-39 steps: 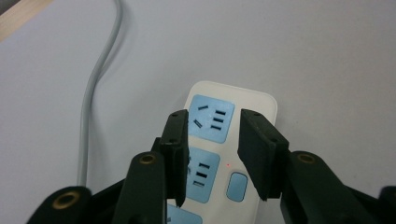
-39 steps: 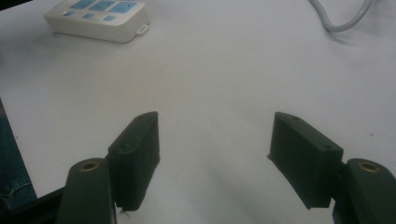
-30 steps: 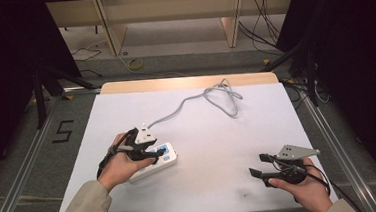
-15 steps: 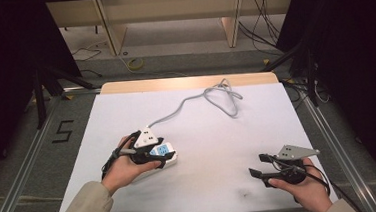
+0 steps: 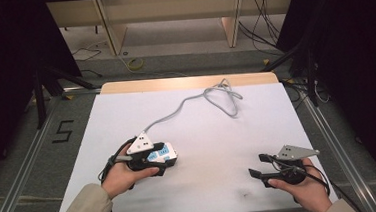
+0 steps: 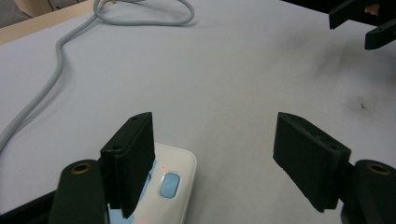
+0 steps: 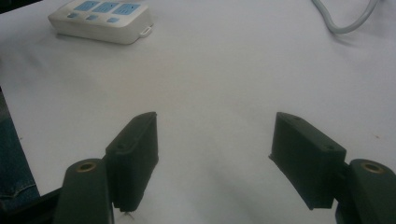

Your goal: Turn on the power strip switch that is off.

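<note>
A white power strip [image 5: 165,153] with blue sockets lies on the white table [image 5: 203,135], left of the middle. Its grey cable [image 5: 195,98] runs to the far edge and loops there. My left gripper [image 5: 161,160] sits right at the strip; its jaws have just been opening and stand wide apart. In the left gripper view [image 6: 215,140] the strip's end [image 6: 170,184] lies under the left jaw, and no pad presses on it. My right gripper [image 5: 256,165] rests open at the front right with nothing between its jaws [image 7: 215,126]. From there the strip [image 7: 100,18] lies far off.
The cable's loop [image 6: 140,14] lies at the back of the table by a wooden edge strip [image 5: 189,82]. Metal rails [image 5: 329,141] flank the table, and shelving and floor cables [image 5: 133,64] lie beyond it. My right gripper [image 6: 364,23] shows far off in the left gripper view.
The left gripper's jaws have spread apart over the power strip's end, and the left hand has shifted slightly. The strip, the cable and the right gripper lie as before.
</note>
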A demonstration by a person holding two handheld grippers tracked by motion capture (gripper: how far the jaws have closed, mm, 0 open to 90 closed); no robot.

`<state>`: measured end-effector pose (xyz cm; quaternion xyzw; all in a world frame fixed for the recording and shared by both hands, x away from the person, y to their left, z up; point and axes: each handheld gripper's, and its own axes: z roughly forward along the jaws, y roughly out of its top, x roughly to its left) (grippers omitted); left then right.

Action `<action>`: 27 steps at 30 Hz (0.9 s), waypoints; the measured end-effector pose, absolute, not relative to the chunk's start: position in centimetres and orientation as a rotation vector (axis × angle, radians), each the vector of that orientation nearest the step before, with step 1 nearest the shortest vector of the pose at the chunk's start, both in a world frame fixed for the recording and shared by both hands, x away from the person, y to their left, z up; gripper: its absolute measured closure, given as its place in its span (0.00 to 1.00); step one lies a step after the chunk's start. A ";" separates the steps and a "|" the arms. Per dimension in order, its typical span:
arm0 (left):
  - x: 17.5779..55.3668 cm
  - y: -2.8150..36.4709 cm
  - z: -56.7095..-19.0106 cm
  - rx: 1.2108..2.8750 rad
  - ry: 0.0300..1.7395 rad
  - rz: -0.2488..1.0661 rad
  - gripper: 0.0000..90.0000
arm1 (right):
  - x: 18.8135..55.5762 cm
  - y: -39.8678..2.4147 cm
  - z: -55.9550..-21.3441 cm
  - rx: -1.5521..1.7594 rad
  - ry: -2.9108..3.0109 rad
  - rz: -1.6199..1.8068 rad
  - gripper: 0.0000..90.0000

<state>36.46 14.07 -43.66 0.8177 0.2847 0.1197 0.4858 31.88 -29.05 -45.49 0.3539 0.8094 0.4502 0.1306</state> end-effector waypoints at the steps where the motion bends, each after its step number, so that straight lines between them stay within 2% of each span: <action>1: 36.3 14.2 -43.7 1.987 0.694 0.292 0.32 | 31.9 -29.0 -45.5 1.028 2.351 1.309 0.35; 10: 34.8 15.6 -44.1 2.000 0.699 0.377 0.31 | 31.9 -28.9 -45.5 1.022 2.360 1.304 0.35; 27: 33.4 18.8 -45.0 2.036 0.754 0.435 0.25 | 31.9 -28.7 -45.6 1.018 2.363 1.308 0.34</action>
